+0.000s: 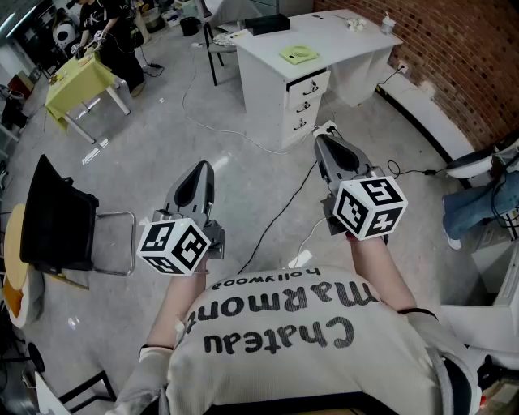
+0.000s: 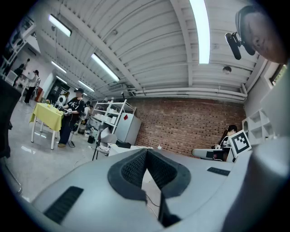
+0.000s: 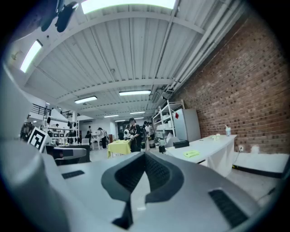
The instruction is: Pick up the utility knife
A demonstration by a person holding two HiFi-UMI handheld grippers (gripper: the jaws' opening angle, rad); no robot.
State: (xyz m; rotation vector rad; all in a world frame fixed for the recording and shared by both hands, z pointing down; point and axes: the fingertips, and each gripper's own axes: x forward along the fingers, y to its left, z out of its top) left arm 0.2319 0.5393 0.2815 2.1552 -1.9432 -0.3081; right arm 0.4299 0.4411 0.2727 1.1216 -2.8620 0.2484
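1. Right up close is the wearer's light knit top (image 1: 300, 340). Both arms reach out from it toward the white desk (image 1: 332, 32).
2. The left gripper (image 1: 203, 167) sits well short of the desk and off to its left in the head view. Its jaws are pressed together at the tips with nothing between them.
3. Same deal with the right gripper (image 1: 324, 142): jaws closed tip to tip and empty. It's the closer one to the desk, with its nose just in front of the drawer corner.
4. On the floor between the two grippers, a black cable (image 1: 280, 212) runs up toward the desk. A black chair (image 1: 53, 219) stands well off to the desk's left.
5. The desk has its drawers (image 1: 306, 93) facing this way. There's a yellow-green pad (image 1: 298, 54) on top and a black box (image 1: 268, 24) at the far end.
6. Utility knife: honestly can't pick it out in any view. If it's on the desk, it's too small to tell.
7. Farther back, a yellow table (image 1: 77, 77) stands way left of the desk, with a person in black (image 1: 113, 36) next to it. A brick wall (image 1: 454, 57) runs just behind the desk on the right.
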